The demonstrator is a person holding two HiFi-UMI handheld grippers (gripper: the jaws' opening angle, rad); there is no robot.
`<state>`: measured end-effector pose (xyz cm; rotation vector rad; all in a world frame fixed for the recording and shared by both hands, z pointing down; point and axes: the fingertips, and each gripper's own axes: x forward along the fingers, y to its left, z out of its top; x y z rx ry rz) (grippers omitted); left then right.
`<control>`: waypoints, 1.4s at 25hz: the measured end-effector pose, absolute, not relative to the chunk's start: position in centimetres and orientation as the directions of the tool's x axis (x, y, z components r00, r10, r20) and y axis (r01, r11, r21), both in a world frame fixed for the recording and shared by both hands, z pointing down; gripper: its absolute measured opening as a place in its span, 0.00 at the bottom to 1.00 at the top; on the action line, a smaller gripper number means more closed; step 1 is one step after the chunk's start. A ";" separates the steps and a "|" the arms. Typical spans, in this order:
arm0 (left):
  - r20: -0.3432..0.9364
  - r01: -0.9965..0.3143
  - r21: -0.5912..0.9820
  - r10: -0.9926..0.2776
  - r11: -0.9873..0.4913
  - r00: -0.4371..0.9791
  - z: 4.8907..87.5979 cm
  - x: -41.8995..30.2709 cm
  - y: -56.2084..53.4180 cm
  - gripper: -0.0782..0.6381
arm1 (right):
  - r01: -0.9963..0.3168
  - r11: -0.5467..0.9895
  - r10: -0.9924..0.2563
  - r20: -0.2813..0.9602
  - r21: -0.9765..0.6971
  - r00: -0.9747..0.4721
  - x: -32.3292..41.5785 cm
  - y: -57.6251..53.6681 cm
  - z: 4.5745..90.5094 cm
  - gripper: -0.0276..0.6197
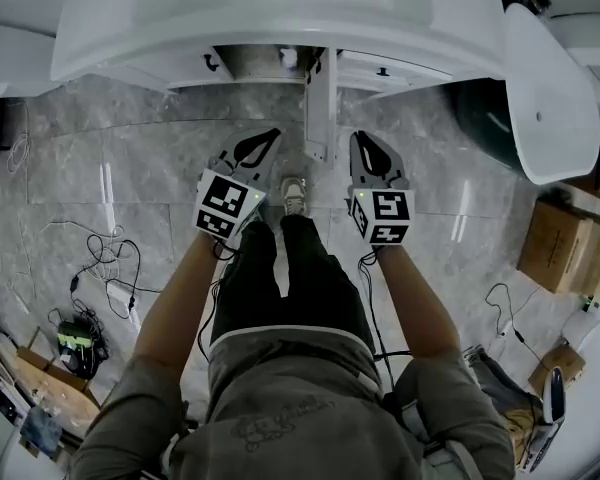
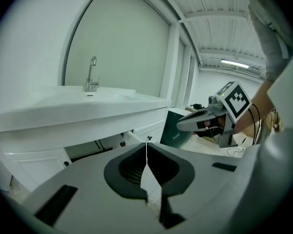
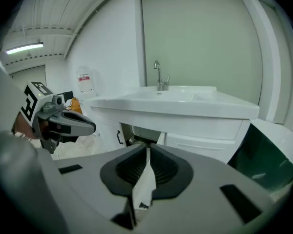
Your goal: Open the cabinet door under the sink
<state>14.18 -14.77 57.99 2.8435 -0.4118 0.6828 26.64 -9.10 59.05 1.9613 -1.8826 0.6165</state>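
Observation:
A white sink (image 1: 280, 18) with a chrome faucet (image 2: 91, 80) tops the white cabinet. One cabinet door (image 1: 320, 108) stands open, swung out edge-on toward me, its small knob (image 2: 149, 138) showing, and a dark opening (image 3: 139, 133) lies behind it. Left of the opening, another door carries a black handle (image 3: 118, 137). My left gripper (image 1: 268, 136) is shut and holds nothing, just left of the open door. Just right of the door hangs my right gripper (image 1: 361, 140), also shut and holding nothing. Neither gripper touches the door.
A dark green tub (image 1: 490, 118) and a white panel (image 1: 550, 98) stand at the right of the sink. Cardboard boxes (image 1: 560, 243) sit on the right floor. Cables and a charger (image 1: 80, 338) lie on the marble floor at left.

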 end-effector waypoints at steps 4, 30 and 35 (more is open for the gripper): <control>0.465 -0.337 0.090 -0.260 -0.937 0.846 54.7 13.5 -16.0 0.14 | -0.999 0.047 -0.851 0.523 -0.028 -0.054 25.0 -11.4 54.9 0.10; 0.251 -0.600 -0.029 -0.587 -0.799 0.770 29.8 2.6 -24.0 0.14 | -0.923 0.377 -0.906 0.236 0.078 -0.350 12.7 -19.8 25.1 0.09; 0.174 -0.620 -0.069 -0.621 -0.782 0.764 24.3 0.5 -24.2 0.14 | -0.899 0.425 -0.901 0.152 0.108 -0.407 10.4 -19.5 20.0 0.09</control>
